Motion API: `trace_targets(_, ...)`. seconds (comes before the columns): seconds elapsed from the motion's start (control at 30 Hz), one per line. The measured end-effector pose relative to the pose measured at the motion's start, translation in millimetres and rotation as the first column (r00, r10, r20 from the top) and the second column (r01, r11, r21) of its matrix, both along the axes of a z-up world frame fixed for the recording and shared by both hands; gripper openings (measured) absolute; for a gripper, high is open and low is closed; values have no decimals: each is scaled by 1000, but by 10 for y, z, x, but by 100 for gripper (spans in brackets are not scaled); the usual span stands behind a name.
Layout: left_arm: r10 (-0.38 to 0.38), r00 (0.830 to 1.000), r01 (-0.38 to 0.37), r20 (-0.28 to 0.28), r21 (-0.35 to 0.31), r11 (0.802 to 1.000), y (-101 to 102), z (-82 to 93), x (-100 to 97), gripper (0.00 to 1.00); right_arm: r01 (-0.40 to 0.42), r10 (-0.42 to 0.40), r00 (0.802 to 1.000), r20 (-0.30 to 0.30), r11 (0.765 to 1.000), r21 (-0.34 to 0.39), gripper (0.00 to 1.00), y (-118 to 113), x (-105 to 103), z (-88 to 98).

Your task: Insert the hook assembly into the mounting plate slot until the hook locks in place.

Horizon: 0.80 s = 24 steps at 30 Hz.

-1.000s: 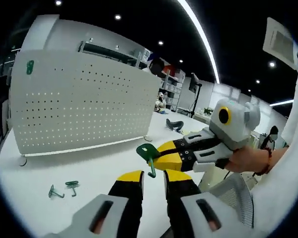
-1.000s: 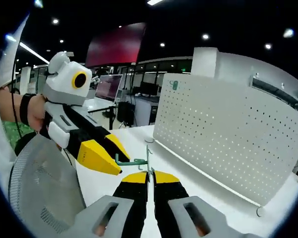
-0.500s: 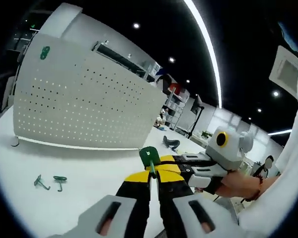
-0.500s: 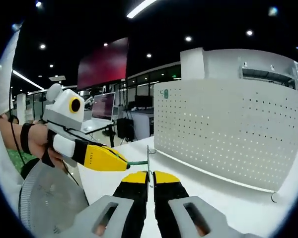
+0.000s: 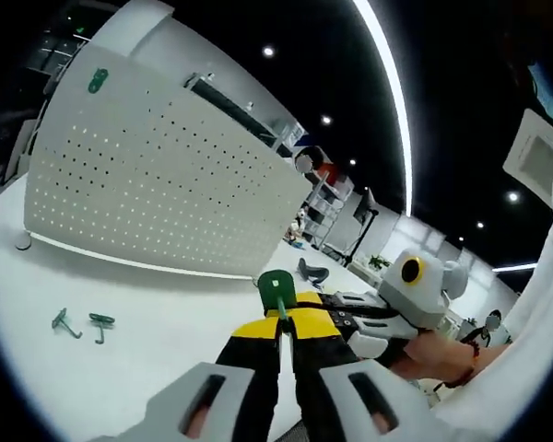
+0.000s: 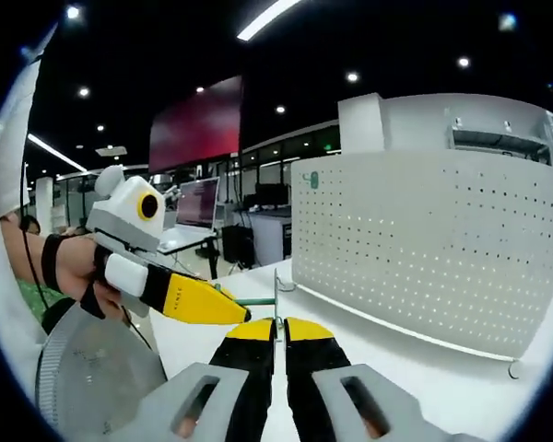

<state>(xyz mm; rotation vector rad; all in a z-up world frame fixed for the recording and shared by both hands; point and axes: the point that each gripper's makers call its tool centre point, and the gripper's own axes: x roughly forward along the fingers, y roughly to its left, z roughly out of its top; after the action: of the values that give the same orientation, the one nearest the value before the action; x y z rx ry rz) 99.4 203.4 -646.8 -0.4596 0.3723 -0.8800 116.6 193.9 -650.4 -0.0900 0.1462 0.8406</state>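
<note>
Two small green metal hooks [image 5: 78,323] lie loose on the white tabletop [image 5: 157,322], in front of the white perforated pegboard panel [image 5: 157,184], which stands upright and serves here as the landmark. Right of those spare hooks and nearer than the panel, the left gripper [image 5: 279,324] has its yellow-tipped jaws clenched on the green hook assembly [image 5: 277,287], whose flat green tab stands up just above the tips. The right gripper [image 6: 278,324] meets it from the other side; in its own view its jaws are pinched on a thin grey metal mounting plate [image 6: 276,290], seen edge-on, with the green stem reaching across to it from the left gripper [image 6: 242,314]. High on the panel a green tag [image 6: 313,180] sits near one top corner. The step in hand looks like mating hook to plate in mid-air, clear of the panel. Whether it has locked cannot be told; the next move likely calls for a straight, aligned push along the slot.
</note>
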Motion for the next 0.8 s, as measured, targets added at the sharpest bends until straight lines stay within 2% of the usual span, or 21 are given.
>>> trace_targets(0.13,3,1000,-3,-2,-6,1000,-1,9,0,4,-4,4,1000,3,1000,-8,2,12,-7,-5)
trace_targets(0.27,-5,1000,5,-30,1,1000,-13,-39,-3,4,-24,25,999,27,999,-43,2,56,-39,-19)
trace_targets(0.3,-2,1000,2,-27,3,1000,-7,-40,-1,4,-29,31,999,22,998,-61,2,55,-44,-42)
trace_targets(0.43,2,1000,-2,-1,11,1000,12,-32,2,3,-32,34,999,27,998,-51,3,53,-39,-22)
trace_targets(0.5,2,1000,-2,-8,12,1000,17,-36,4,2,-36,37,999,20,998,-56,3,63,-35,-33)
trace_targets(0.67,10,1000,-11,18,60,998,53,-52,26,2,-37,37,999,9,998,-49,5,68,-27,-26)
trace_targets(0.8,17,1000,-18,22,64,998,88,-48,43,2,-32,32,999,5,998,-47,7,55,-24,-21)
